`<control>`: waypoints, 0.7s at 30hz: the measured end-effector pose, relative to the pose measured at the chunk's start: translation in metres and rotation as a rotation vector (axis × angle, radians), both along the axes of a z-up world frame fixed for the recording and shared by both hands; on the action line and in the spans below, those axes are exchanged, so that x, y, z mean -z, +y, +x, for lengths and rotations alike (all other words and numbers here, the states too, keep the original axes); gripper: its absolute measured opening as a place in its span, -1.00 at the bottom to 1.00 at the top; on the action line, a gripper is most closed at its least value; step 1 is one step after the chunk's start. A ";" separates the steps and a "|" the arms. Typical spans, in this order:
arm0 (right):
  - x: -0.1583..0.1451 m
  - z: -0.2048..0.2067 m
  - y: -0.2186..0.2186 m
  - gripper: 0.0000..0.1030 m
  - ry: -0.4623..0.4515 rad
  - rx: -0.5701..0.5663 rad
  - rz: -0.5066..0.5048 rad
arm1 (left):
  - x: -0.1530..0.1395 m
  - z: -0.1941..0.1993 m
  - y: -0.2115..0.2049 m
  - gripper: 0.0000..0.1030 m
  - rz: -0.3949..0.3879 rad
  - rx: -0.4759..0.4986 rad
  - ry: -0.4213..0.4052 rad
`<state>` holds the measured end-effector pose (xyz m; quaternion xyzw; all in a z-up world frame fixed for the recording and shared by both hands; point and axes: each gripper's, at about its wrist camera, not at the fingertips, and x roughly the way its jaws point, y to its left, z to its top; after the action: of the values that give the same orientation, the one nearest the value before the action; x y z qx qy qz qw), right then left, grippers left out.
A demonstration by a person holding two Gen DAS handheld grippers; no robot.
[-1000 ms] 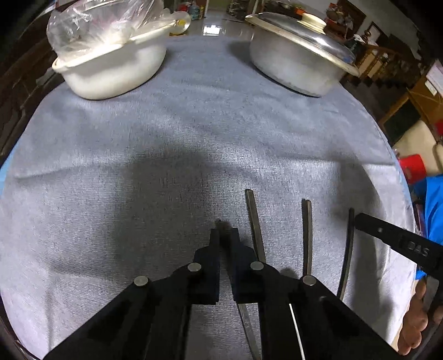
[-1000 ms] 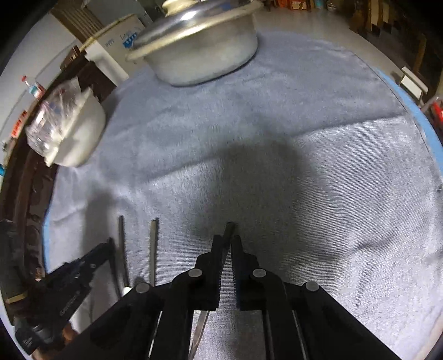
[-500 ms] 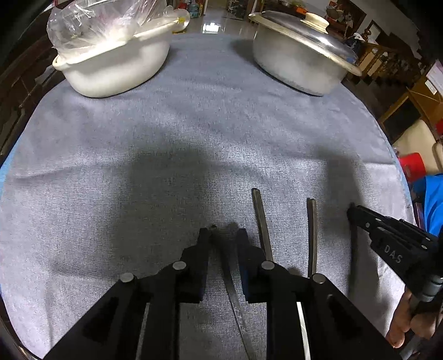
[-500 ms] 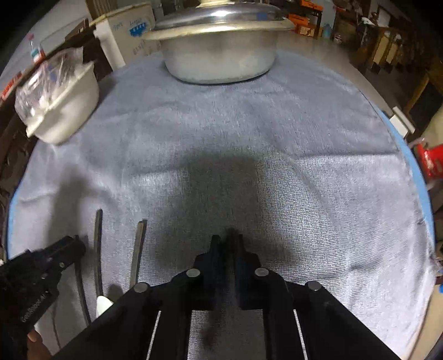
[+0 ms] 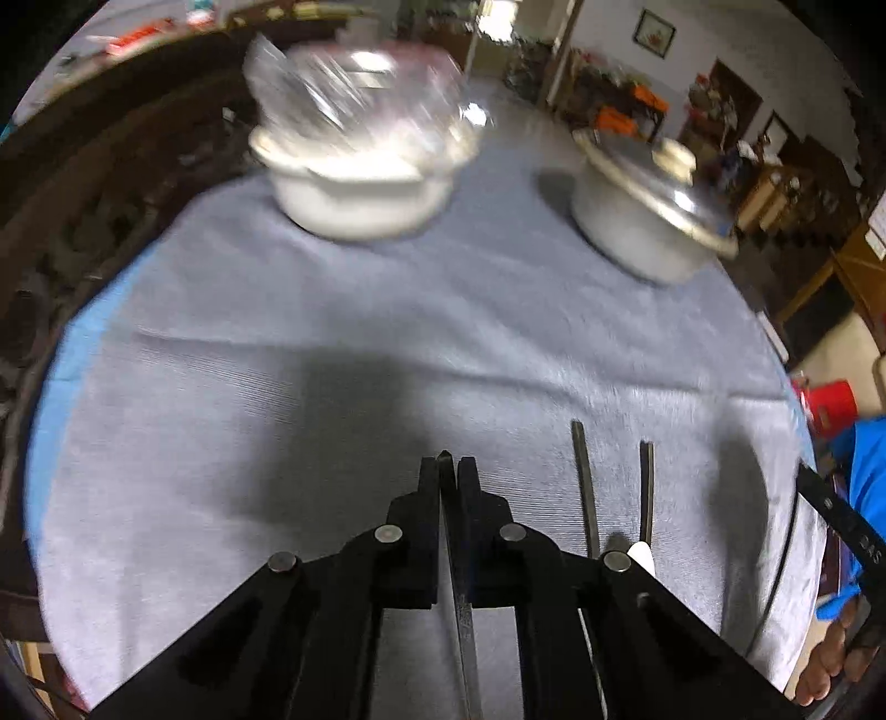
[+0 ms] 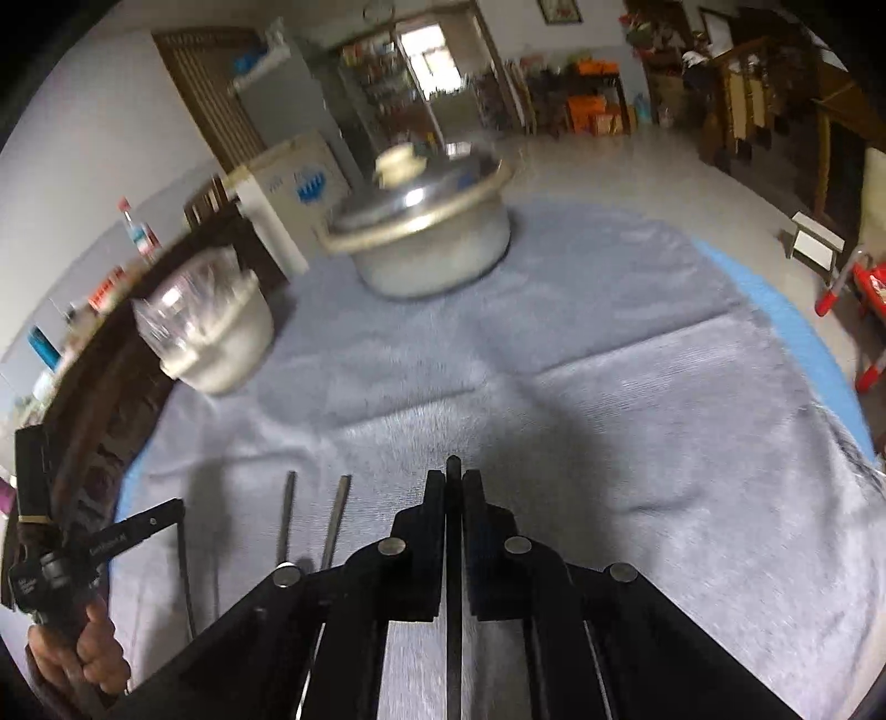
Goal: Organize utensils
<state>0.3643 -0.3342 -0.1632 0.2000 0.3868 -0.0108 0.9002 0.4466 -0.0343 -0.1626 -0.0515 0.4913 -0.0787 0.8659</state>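
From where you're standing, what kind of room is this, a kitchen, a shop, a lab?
Probably a lived-in home dining or living area. A round table under a grey cloth carries a lidded metal pot and a white bowl covered in plastic. Behind are wooden furniture, stacked boxes and a framed picture.

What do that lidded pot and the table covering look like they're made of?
Lidded pot: probably aluminium or steel. The body is dull grey, the lid shinier with bright reflections, and the pale knob may be plastic. Table covering: grey woven cloth with visible ribbing and fold creases.
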 end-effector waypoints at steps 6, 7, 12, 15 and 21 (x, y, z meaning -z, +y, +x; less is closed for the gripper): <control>-0.038 -0.060 -0.001 -0.87 -0.169 0.051 -0.010 | -0.052 -0.042 0.035 -0.89 0.001 -0.076 -0.154; -0.044 -0.069 0.000 -0.87 -0.193 0.056 -0.013 | -0.060 -0.053 0.040 -0.89 -0.001 -0.086 -0.180; -0.074 -0.124 0.017 -0.87 -0.329 0.098 -0.035 | -0.093 -0.104 0.062 -0.88 -0.015 -0.129 -0.289; -0.087 -0.154 0.025 -0.87 -0.391 0.122 -0.063 | -0.106 -0.137 0.068 -0.89 -0.016 -0.154 -0.353; -0.107 -0.204 0.041 -0.87 -0.488 0.176 -0.087 | -0.127 -0.184 0.072 -0.89 -0.045 -0.172 -0.438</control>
<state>0.1608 -0.2936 -0.0558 0.1907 0.1386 -0.0573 0.9701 0.2629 0.0379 -0.0357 -0.0941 0.2836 -0.0247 0.9540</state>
